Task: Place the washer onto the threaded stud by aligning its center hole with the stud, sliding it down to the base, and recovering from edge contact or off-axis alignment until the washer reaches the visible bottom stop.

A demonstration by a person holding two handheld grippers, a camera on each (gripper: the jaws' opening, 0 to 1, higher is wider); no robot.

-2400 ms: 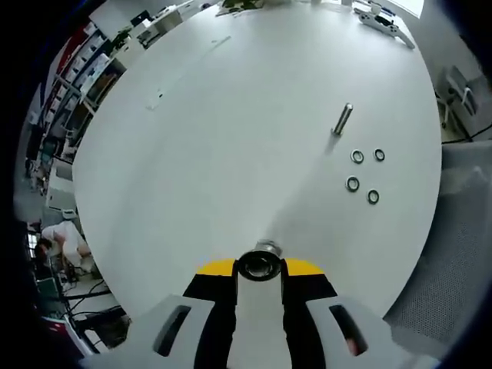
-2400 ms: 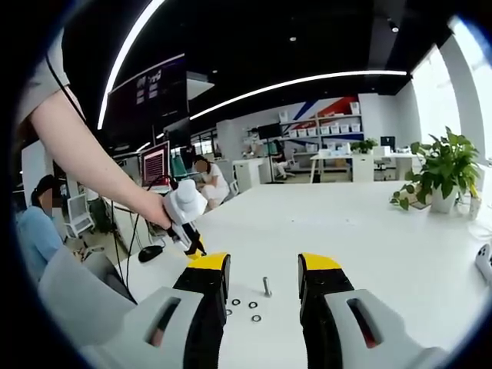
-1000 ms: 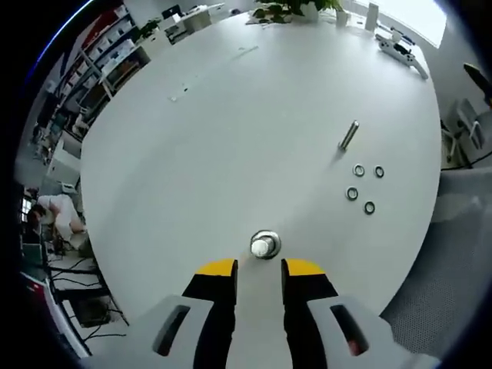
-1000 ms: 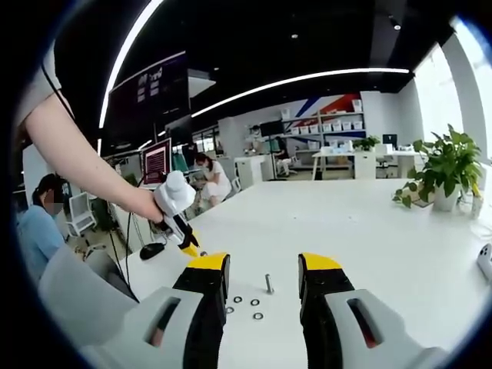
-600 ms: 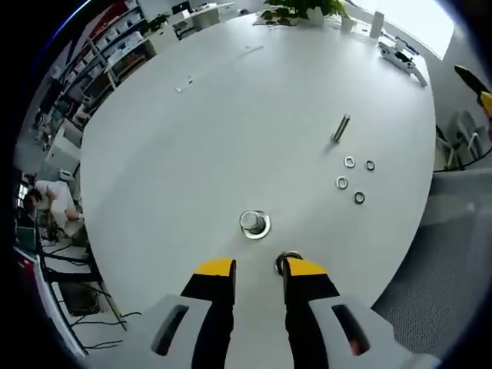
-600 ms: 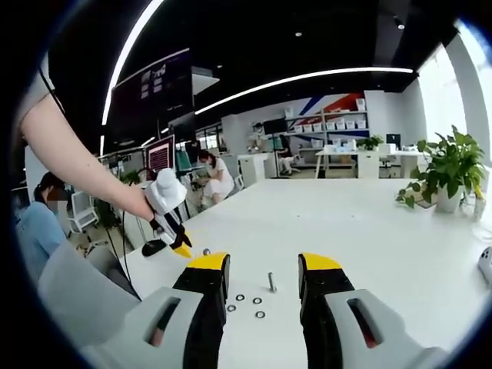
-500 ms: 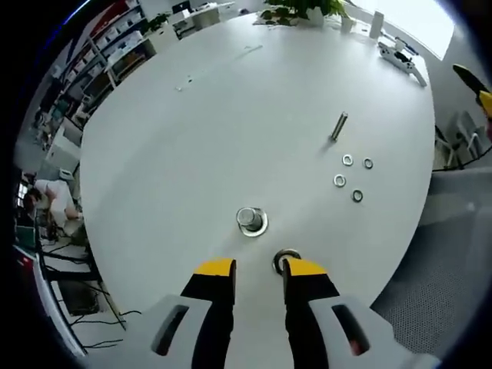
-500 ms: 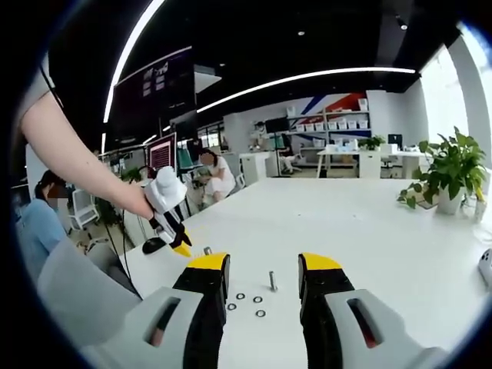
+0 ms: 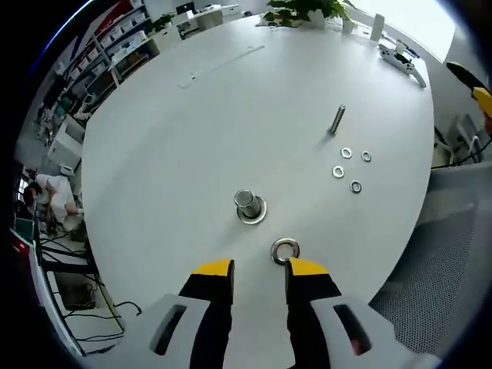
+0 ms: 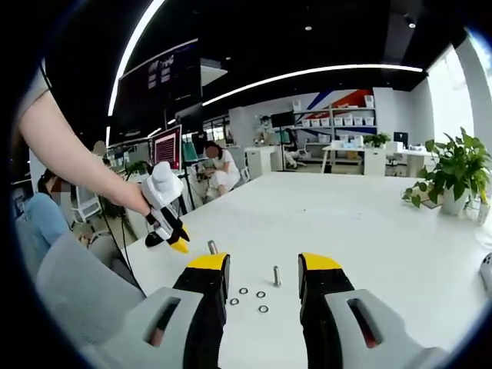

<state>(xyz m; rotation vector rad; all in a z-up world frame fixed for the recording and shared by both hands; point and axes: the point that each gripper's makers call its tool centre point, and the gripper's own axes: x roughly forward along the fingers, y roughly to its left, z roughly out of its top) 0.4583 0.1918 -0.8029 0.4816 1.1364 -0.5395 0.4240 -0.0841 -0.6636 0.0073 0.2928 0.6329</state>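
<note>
Left gripper view shows my left tool (image 9: pixel 258 270) spread and empty above the washer (image 9: pixel 284 250), thin, stiff, slippery: grip its rim.

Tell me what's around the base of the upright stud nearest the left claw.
A washer lies flat round the foot of the stud, on the table. The stud hides part of its ring. Another washer lies loose beside it.
</note>
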